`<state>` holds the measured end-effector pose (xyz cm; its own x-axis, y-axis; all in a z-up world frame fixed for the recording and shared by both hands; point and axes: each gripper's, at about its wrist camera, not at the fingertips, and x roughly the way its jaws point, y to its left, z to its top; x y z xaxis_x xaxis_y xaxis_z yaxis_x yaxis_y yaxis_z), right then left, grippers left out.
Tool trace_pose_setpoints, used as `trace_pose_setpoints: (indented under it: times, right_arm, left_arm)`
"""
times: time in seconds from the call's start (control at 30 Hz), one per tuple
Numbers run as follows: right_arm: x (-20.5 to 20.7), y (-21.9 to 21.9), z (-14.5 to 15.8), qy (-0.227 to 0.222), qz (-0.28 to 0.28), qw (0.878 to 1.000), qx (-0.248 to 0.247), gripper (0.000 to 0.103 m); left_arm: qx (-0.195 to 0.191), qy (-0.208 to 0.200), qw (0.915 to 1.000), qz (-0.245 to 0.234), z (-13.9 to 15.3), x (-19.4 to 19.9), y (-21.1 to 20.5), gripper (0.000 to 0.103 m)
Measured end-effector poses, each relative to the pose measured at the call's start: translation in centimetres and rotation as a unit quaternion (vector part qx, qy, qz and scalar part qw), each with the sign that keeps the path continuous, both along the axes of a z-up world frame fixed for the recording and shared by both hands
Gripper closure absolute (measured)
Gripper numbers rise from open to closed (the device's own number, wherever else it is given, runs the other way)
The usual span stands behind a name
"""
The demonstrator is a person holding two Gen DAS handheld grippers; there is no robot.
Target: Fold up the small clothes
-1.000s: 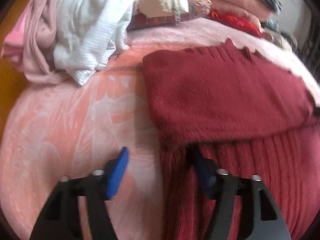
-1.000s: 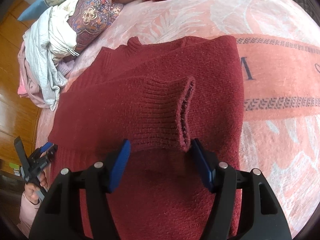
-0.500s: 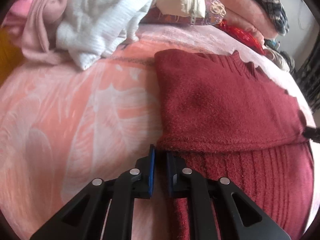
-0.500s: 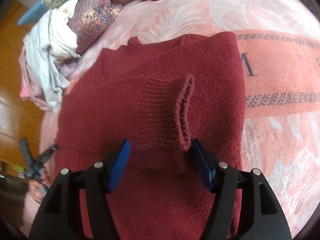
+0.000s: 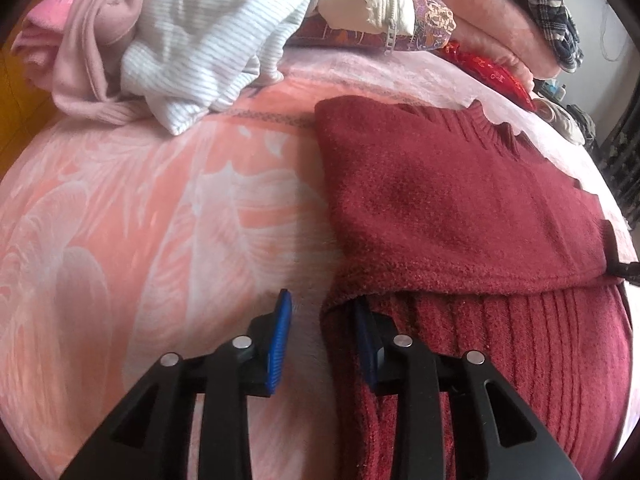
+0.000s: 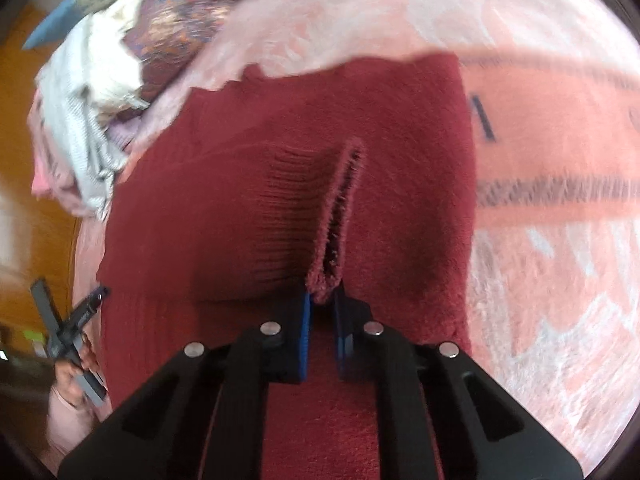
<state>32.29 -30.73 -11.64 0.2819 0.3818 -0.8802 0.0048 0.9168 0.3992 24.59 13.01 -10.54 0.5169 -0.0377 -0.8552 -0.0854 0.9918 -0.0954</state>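
Sweater point(image 5: 460, 200), dark red and partly folded, lies on the pink bed point(image 5: 160, 220). At its ribbed cuff point(image 6: 336, 216) the right gripper point(image 6: 320, 308) is clamped on the cuff's near end. At its left edge the left gripper point(image 5: 320, 320) is opening, one pad tucked under the folded layer.

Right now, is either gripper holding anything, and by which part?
The right gripper is shut on the red sweater, pinching the near end of its ribbed sleeve cuff. The left gripper holds nothing: its jaws are opening at the sweater's edge.
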Motion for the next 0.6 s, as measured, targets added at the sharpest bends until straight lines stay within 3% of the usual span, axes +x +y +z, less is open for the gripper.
trace_pose_setpoints:
  times: [0.1, 0.2, 0.27, 0.37, 0.6]
  right_arm:
    - [-0.1, -0.1, 0.2, 0.002, -0.006, 1.0, 0.005, 0.094]
    - [-1.3, -0.7, 1.8, -0.005, -0.015, 1.0, 0.021, 0.074]
    - [-3.1, -0.7, 3.5, -0.013, 0.001, 1.0, 0.004, 0.064]
    - [-6.5, -1.2, 5.4, -0.02, 0.016, 0.999, -0.022, 0.061]
    - [-15.4, -2.8, 6.2, 0.008, 0.017, 0.999, -0.039, 0.059]
  left_arm:
    - [0.013, -0.003, 0.9999, 0.001, -0.1, -0.1, -0.4, 0.07]
    - [0.013, 0.003, 0.9999, 0.002, 0.4, -0.4, -0.6, 0.068]
    - [-0.004, 0.014, 0.9999, 0.0, 1.0, -1.0, -0.5, 0.051]
    - [-0.018, 0.019, 0.9996, -0.008, 2.1, -3.4, -0.9, 0.031]
    - [-0.001, 0.063, 0.9978, -0.024, 2.7, -10.2, -2.8, 0.022]
